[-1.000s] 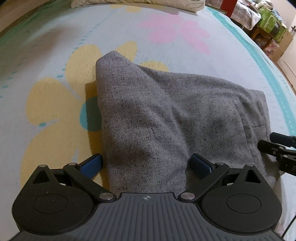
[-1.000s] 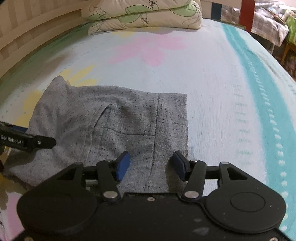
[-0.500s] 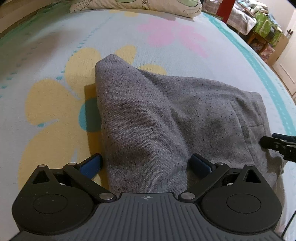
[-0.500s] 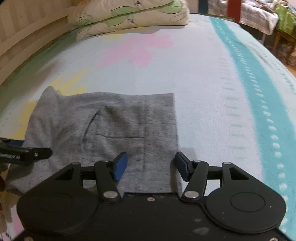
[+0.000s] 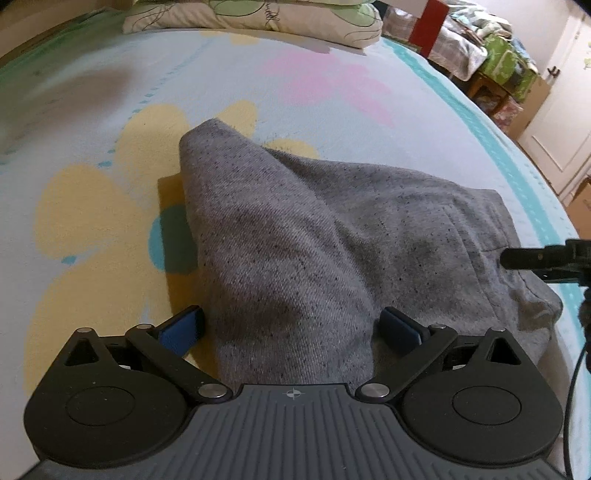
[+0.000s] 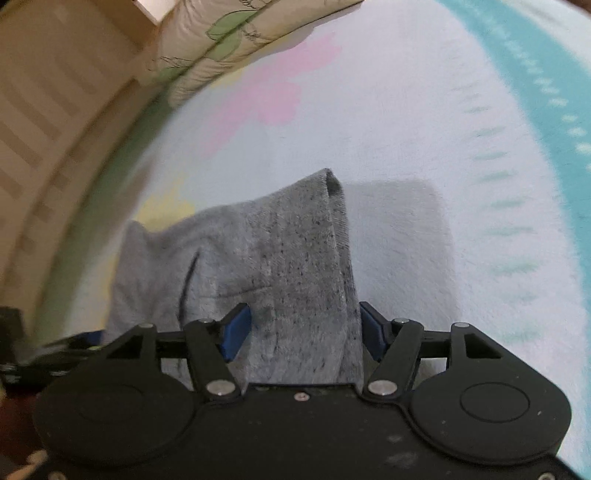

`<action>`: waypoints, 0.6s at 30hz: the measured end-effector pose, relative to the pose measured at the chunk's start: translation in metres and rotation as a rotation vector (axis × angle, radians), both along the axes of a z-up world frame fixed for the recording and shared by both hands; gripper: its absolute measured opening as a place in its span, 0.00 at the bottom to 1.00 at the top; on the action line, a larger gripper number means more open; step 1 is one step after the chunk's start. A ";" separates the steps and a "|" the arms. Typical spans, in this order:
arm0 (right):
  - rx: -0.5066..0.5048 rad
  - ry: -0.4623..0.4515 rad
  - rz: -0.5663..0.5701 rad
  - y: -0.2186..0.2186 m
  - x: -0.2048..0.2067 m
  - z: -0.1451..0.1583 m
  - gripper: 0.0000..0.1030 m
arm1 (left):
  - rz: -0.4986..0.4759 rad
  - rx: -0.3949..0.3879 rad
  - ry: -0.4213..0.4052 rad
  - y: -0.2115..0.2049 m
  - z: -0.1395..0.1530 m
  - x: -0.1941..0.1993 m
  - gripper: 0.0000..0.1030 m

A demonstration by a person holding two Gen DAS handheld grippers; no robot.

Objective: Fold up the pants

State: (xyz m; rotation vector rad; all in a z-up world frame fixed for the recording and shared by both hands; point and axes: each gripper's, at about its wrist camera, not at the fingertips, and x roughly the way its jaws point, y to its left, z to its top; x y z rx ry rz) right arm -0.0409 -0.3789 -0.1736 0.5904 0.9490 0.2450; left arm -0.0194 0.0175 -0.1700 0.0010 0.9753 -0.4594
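Grey speckled pants (image 5: 332,236) lie bunched on the flowered bedspread (image 5: 92,206). My left gripper (image 5: 291,326) has its blue pads wide apart, with a raised fold of the pants lying between them. My right gripper (image 6: 304,326) also has its pads apart around the waistband end of the pants (image 6: 295,258), which hangs lifted off the bed. The right gripper's tip shows at the right edge of the left wrist view (image 5: 535,258).
Pillows (image 5: 258,18) lie at the head of the bed. A wooden headboard (image 6: 48,110) runs along the left. Furniture and clutter (image 5: 498,55) stand past the bed's right side, near a white door (image 5: 561,122).
The right gripper has lifted and tilted, raising the waistband end off the bed. The left gripper has hardly moved; the fold stays between its pads.
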 end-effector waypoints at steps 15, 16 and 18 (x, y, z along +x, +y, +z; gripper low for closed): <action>-0.078 -0.149 0.143 0.020 0.008 0.023 0.26 | 0.053 -0.049 -0.106 0.008 0.028 -0.013 0.19; -0.096 -0.163 0.155 0.027 0.006 0.033 0.26 | 0.053 -0.044 -0.126 0.008 0.033 -0.016 0.19; -0.128 -0.195 0.187 0.041 0.009 0.054 0.26 | 0.068 -0.032 -0.178 0.015 0.045 -0.022 0.19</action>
